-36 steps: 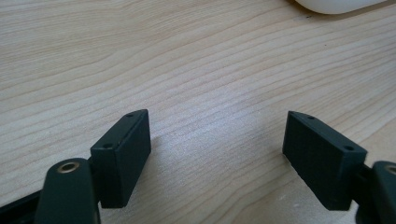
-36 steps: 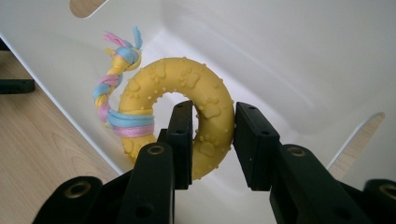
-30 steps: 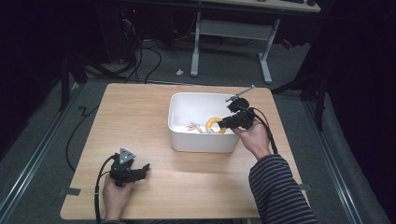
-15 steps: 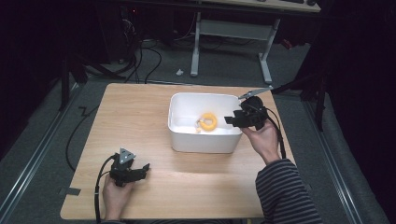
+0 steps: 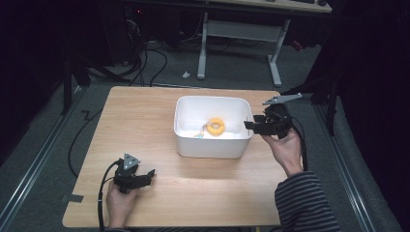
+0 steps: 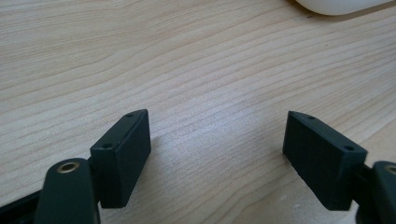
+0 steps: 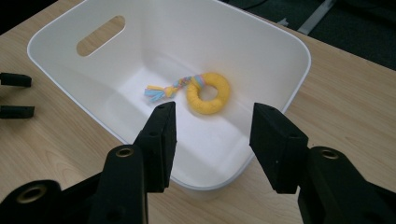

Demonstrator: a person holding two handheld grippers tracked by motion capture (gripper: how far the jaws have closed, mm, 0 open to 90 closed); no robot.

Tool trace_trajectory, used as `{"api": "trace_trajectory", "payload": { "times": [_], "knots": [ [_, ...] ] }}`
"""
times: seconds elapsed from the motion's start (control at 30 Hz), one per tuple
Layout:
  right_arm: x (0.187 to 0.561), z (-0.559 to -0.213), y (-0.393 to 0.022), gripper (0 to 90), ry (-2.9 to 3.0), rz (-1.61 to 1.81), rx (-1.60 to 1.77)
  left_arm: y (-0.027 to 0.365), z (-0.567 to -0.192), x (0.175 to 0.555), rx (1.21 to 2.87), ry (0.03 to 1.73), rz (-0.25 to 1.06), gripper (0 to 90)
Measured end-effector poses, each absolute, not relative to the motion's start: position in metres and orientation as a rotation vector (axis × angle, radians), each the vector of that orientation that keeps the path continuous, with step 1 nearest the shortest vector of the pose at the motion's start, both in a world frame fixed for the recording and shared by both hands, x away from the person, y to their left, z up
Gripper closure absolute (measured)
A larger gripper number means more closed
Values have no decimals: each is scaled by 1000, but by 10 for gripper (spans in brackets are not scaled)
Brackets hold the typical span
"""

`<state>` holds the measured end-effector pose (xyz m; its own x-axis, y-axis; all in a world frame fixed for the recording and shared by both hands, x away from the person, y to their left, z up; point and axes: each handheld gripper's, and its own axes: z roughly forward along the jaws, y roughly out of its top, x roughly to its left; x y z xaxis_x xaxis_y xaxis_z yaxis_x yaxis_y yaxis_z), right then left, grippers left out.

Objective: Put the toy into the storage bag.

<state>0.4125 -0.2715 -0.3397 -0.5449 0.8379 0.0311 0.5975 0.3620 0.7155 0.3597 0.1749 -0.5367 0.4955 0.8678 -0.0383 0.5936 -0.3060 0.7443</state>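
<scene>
Right hand-held gripper just opened, empty, above white bin rim.

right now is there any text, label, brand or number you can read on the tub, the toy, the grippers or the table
None: no readable text anywhere.
White tub: plain, no label.
Yellow ring toy: no print.
Left gripper and right gripper: black jaws, bare.
Table: bare wood grain.
</scene>
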Motion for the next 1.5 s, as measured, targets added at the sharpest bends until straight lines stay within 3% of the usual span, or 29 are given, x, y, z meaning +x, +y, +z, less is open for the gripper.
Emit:
{"api": "trace_trajectory", "payload": {
  "times": [1.5],
  "knots": [
    [342,-342,-326,491,2148,1026,1268,175,-537,360,2024,1198,489,237]
  ]
}}
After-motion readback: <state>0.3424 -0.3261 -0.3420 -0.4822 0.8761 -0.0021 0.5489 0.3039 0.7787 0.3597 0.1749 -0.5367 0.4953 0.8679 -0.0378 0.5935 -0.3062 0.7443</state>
